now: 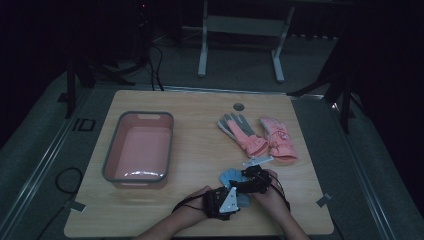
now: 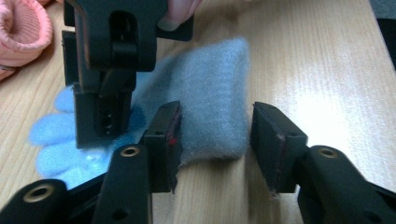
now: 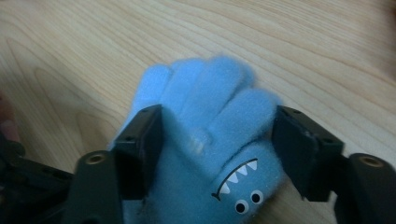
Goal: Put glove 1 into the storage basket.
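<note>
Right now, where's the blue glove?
In the high view the blue glove lies flat at the table's near edge, right of centre, between both grippers, just in front of the pink gloves.

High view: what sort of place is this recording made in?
Probably a recording studio or lab, not a home: a lone wooden table on grey flooring in a dark room, black stands beside it, and a white metal frame behind. A pink basin and gloves look like staged props.

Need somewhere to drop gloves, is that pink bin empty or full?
Empty: the high view shows the bin with a bare pink floor, nothing inside.
</note>
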Demonstrator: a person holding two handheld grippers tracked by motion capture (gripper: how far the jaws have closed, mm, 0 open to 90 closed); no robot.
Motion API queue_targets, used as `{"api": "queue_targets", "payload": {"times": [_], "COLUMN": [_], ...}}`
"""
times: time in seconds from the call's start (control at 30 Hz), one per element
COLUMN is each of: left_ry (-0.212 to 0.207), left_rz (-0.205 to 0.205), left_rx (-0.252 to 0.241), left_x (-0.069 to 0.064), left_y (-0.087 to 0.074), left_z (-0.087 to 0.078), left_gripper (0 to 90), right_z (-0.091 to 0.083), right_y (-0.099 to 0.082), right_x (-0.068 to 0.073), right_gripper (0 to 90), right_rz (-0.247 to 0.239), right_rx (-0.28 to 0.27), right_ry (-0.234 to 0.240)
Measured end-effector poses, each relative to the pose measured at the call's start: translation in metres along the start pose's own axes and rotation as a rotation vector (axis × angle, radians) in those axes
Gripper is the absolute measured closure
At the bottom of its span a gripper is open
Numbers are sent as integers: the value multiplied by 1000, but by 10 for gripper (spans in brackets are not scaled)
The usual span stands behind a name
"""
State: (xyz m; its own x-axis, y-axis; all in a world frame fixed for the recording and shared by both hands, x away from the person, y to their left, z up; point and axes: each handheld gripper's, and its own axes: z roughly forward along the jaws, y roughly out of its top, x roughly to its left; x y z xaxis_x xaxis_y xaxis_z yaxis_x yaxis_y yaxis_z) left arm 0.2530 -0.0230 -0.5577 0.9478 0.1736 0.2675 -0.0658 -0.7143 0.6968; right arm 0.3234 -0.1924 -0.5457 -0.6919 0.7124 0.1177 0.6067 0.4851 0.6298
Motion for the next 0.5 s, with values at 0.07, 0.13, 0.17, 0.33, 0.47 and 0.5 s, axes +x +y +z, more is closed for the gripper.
{"api": "queue_targets", "payload": {"times": [0.07,0.13,0.17,0.33,0.47,0.5], "left_ry": [0,5,4,-12,-37,-41], "left_rz": [-20,-16,-13,-43,-96,-100], "left_rx": [-1,7,13,32,29,32], "left_x": [1,2,2,7,13,15], "left_y": [0,0,1,4,5,5], "left_z": [1,1,1,-3,-5,-6], "left_gripper": [596,632,649,740,766,770], "right_z": [0,-1,-1,0,-2,-3], "right_y": [0,1,1,3,3,3], "right_x": [1,1,0,-1,-3,-2], "right_gripper": [429,553,614,757,784,787], "right_rz": [-17,-22,-14,20,60,58], "right_rx": [5,13,14,33,21,17], "right_ry": [4,27,43,89,108,104]}}
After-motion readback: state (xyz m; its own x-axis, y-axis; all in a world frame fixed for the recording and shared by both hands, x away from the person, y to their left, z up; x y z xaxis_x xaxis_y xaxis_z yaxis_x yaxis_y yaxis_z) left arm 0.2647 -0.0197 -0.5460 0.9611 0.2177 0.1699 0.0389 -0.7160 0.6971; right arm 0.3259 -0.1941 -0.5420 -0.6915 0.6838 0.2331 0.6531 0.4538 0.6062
